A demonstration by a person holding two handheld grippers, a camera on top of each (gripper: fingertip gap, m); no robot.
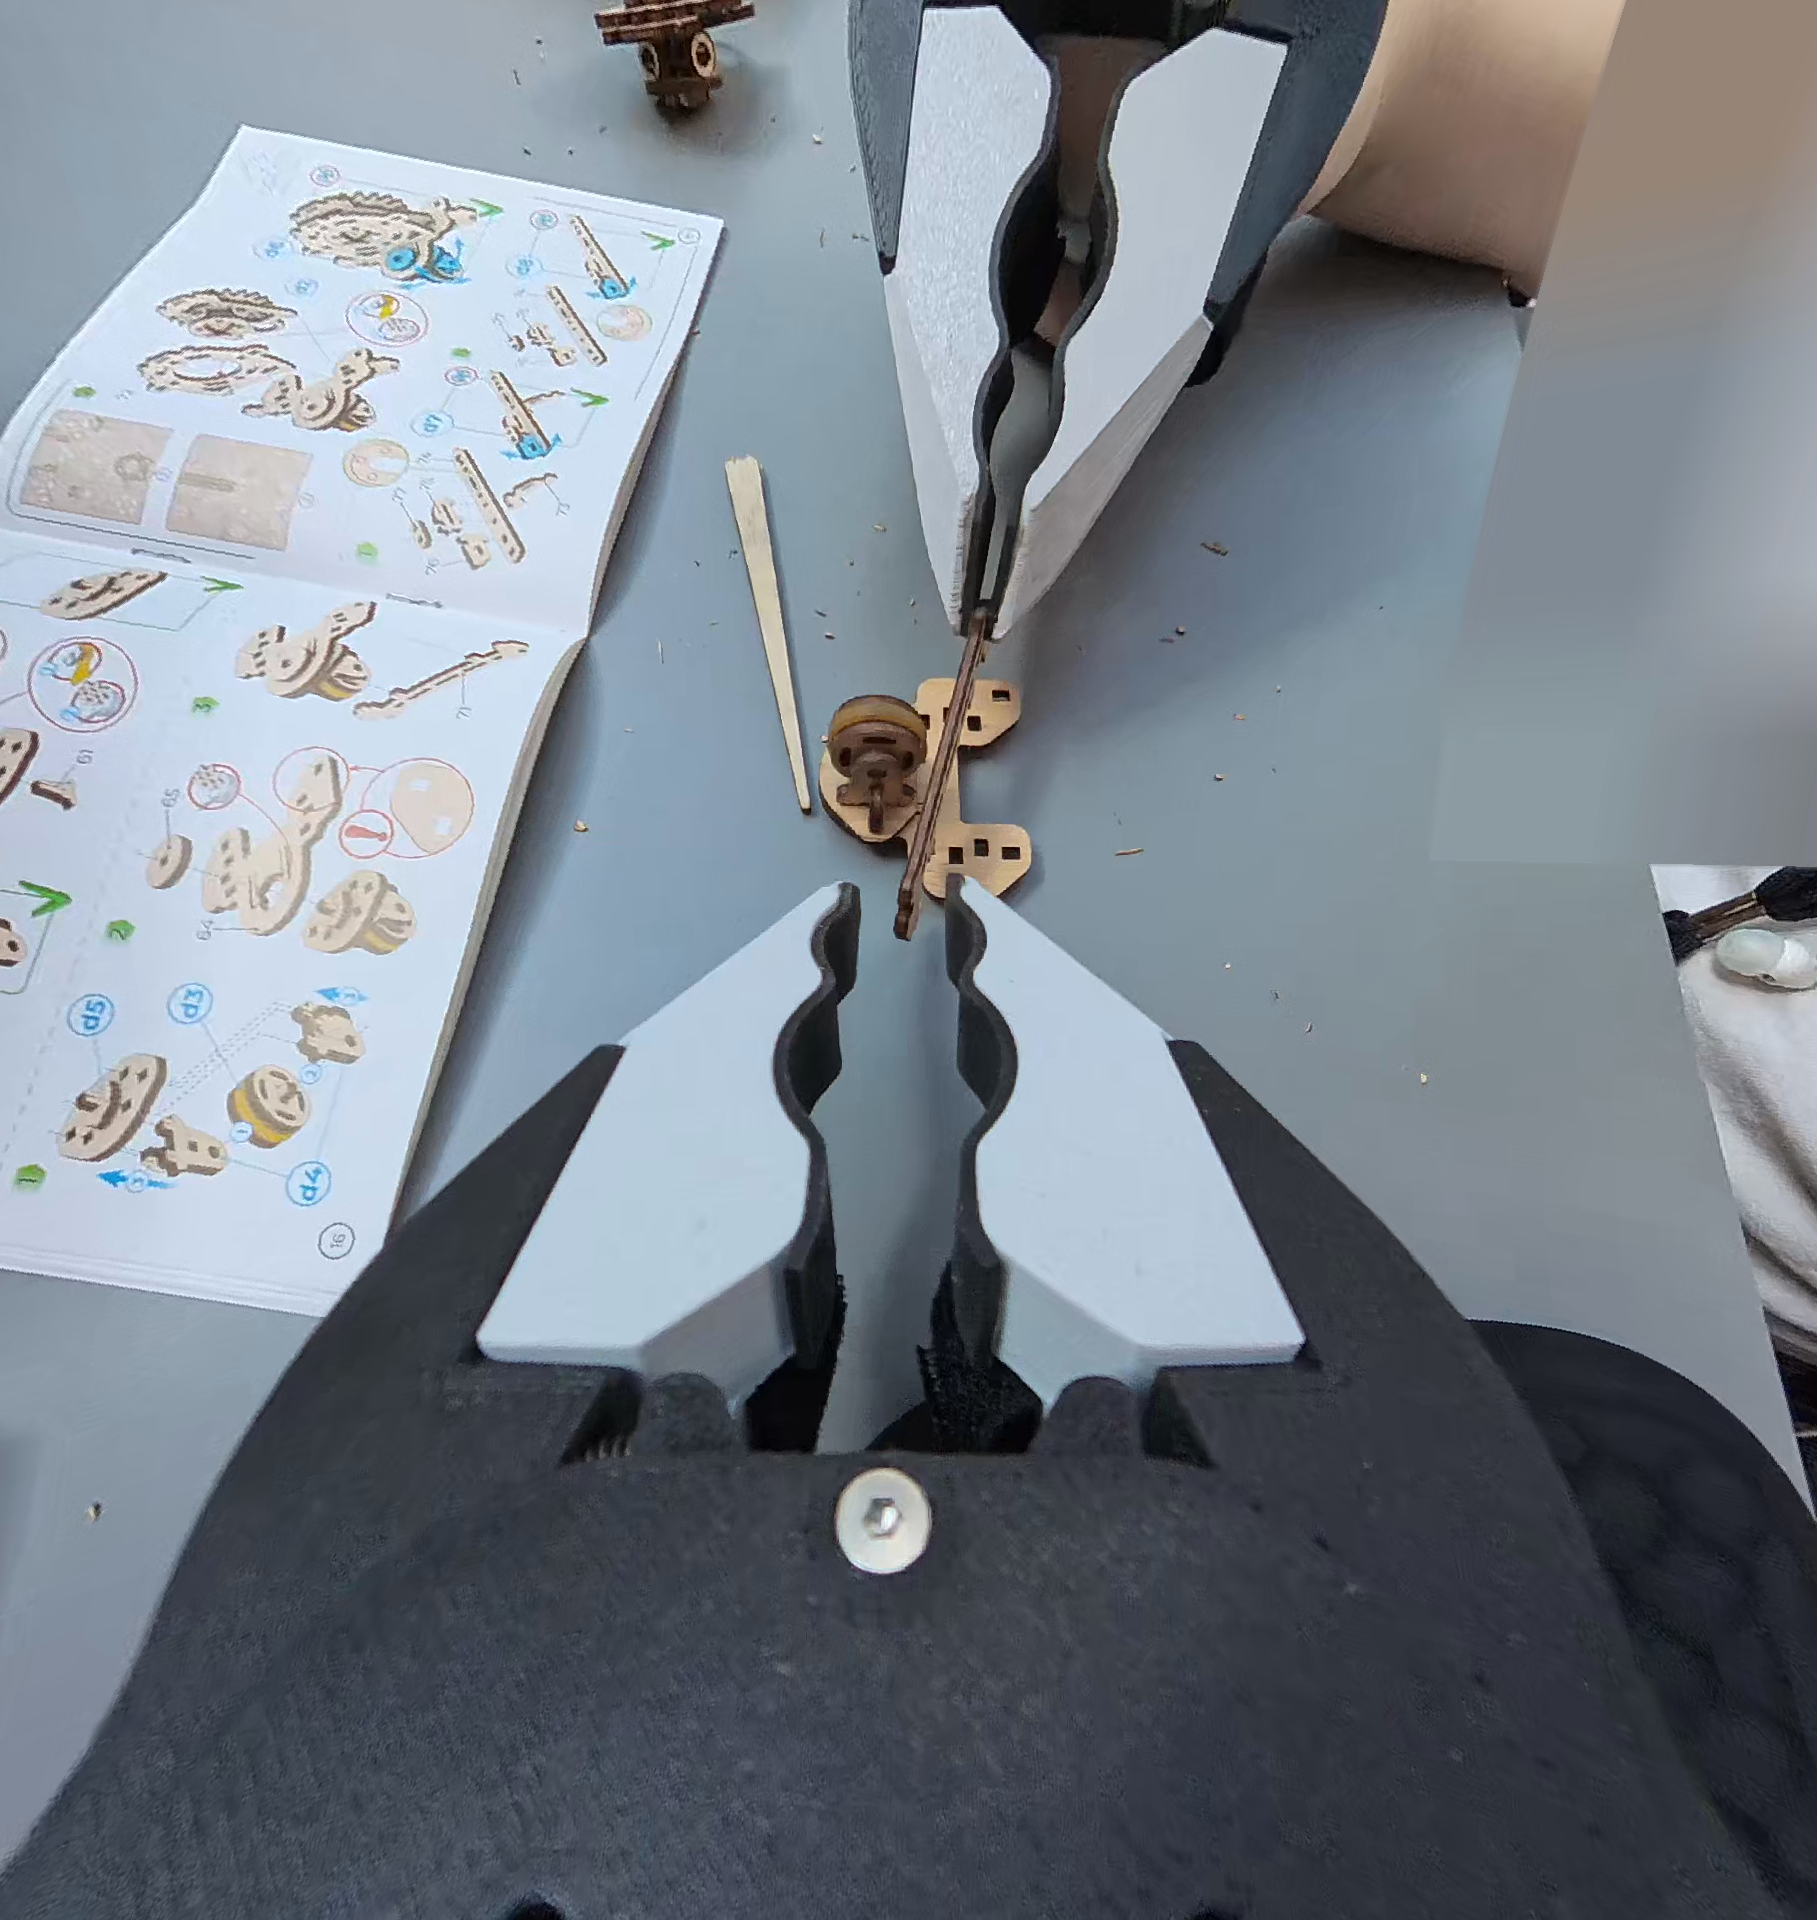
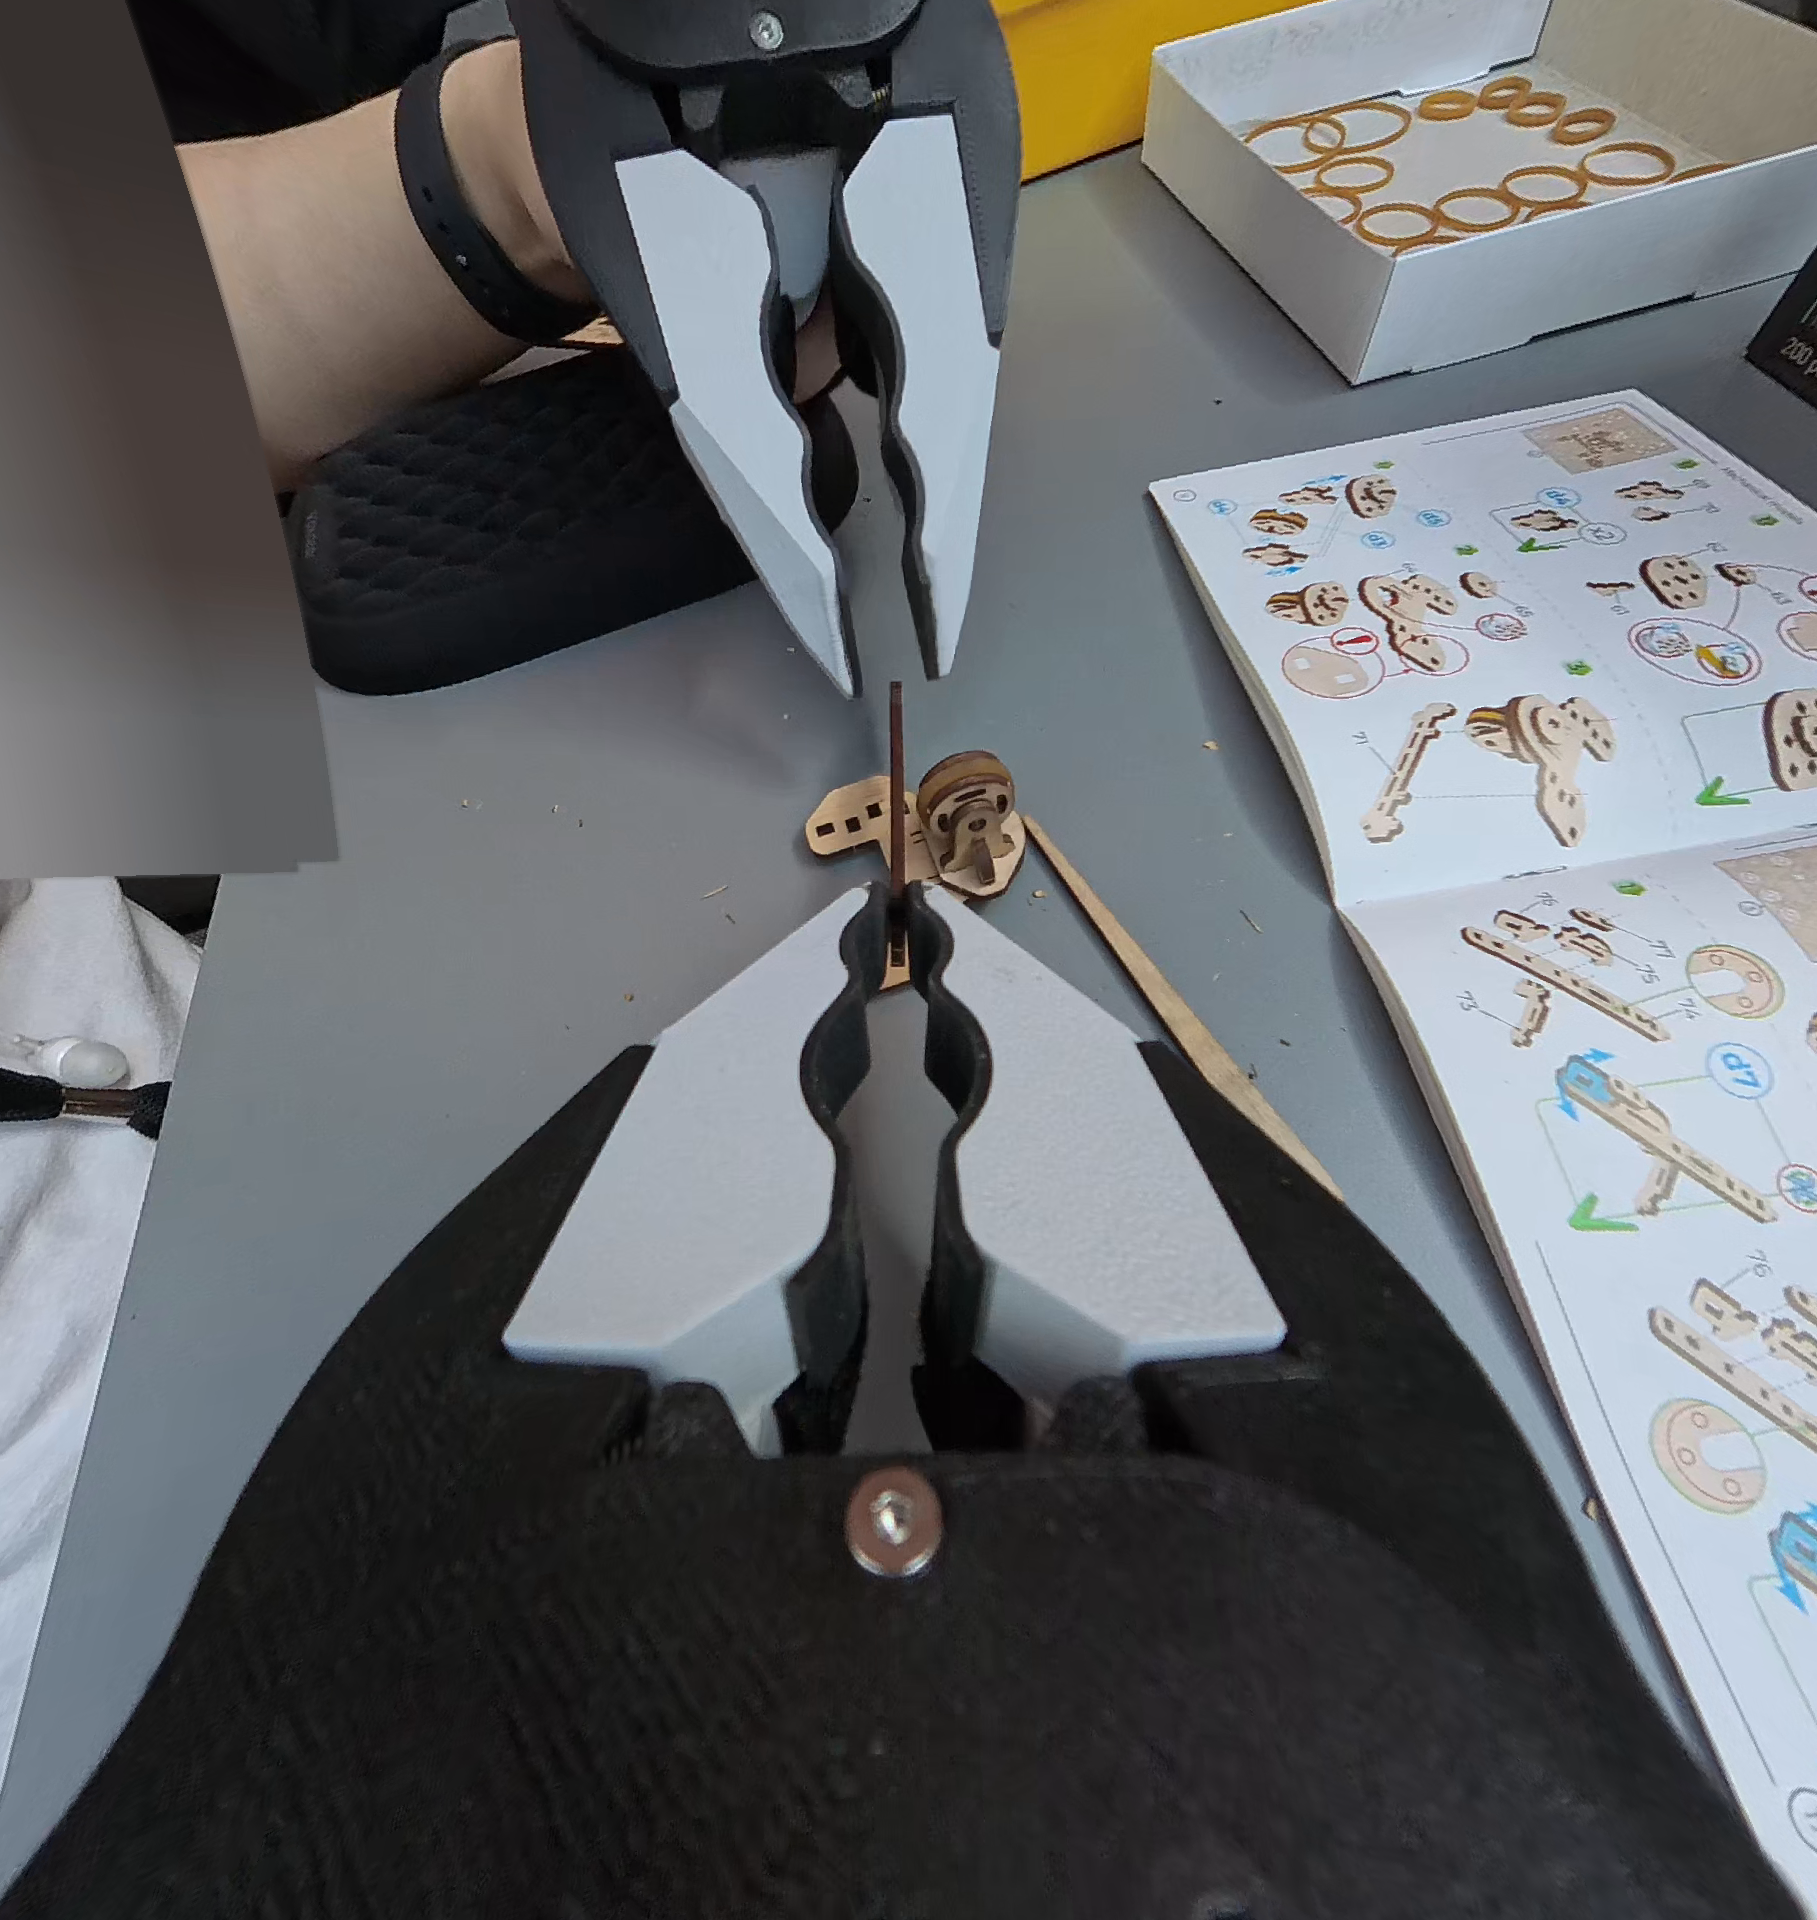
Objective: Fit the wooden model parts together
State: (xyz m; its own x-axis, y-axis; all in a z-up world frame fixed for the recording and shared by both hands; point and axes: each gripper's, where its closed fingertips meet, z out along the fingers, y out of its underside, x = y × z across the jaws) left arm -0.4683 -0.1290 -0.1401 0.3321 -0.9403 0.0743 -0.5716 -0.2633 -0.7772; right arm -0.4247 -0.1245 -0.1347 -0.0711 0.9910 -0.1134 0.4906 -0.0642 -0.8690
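Right wrist view, counter [image 2: 571,1039]: grey, one open instruction booklet [image 2: 1569,935]; one white box [image 2: 1403,301] of rubber rings
Right claw [image 2: 896,902]: pinched shut on one thin wooden strip [image 2: 896,769], held edge-on above the counter
Left claw [image 2: 893,675]: slightly parted, empty, tips just beyond the strip's free end
Flat slotted plate [image 1: 977,779]: one, carrying one small hub [image 1: 876,748], under the strip
Pointed stick [image 1: 769,634]: one, beside the plate
Handling: light, stiff, probably snaps if bent; grip each end
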